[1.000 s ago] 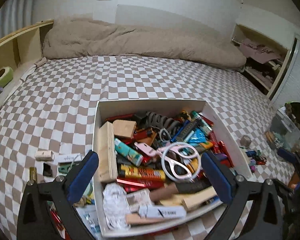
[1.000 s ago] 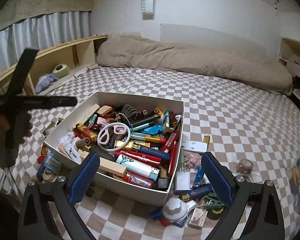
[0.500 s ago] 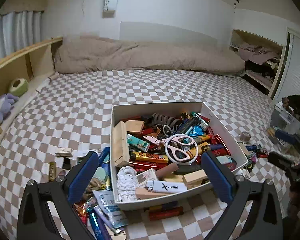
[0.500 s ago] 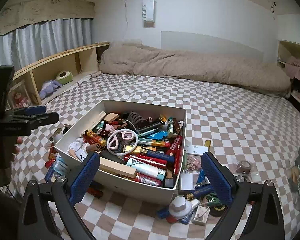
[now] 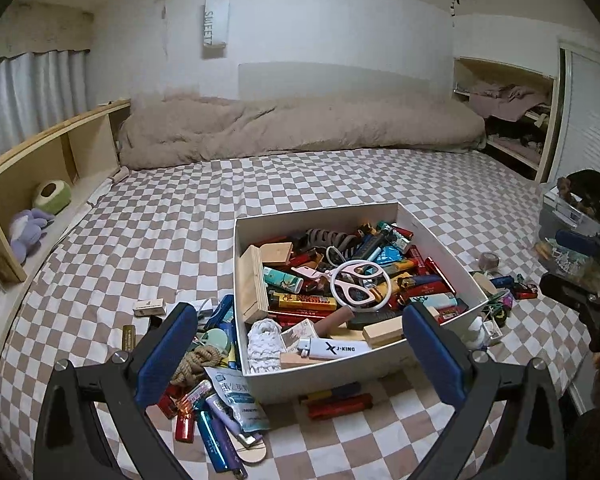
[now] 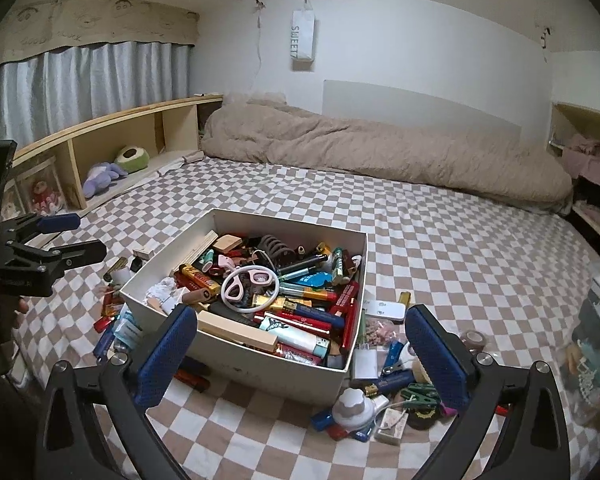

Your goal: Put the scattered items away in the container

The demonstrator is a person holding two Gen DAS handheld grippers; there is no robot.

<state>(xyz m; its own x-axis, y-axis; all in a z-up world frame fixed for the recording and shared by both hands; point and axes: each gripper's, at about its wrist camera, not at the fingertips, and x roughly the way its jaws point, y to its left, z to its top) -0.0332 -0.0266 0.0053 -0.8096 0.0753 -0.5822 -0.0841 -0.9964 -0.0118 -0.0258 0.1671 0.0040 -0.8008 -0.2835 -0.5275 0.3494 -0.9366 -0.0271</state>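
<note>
I have both grippers held back above the bed (image 5: 300, 176), jaws spread wide and gripping nothing: the left gripper (image 5: 300, 350) faces the near wall of the box (image 5: 312, 378), the right gripper (image 6: 302, 350) its near corner. The box sits on the checked bedding and is already heaped: scissors (image 5: 358, 286) on top, lighters and wood blocks around them. Plenty is loose outside it. On the left side lie a rope (image 5: 198, 362), a packet (image 5: 236, 400) and pens; two lighters (image 5: 336, 400) lie just before the front wall. On the right, a white knob (image 6: 354, 404), a green clip (image 6: 418, 394) and a small white case (image 6: 382, 310) lie beside the box. I judge this a pause between picks. Next I should drop one gripper onto a loose piece, probably the lighters, close on it and lift it over the wall.
</note>
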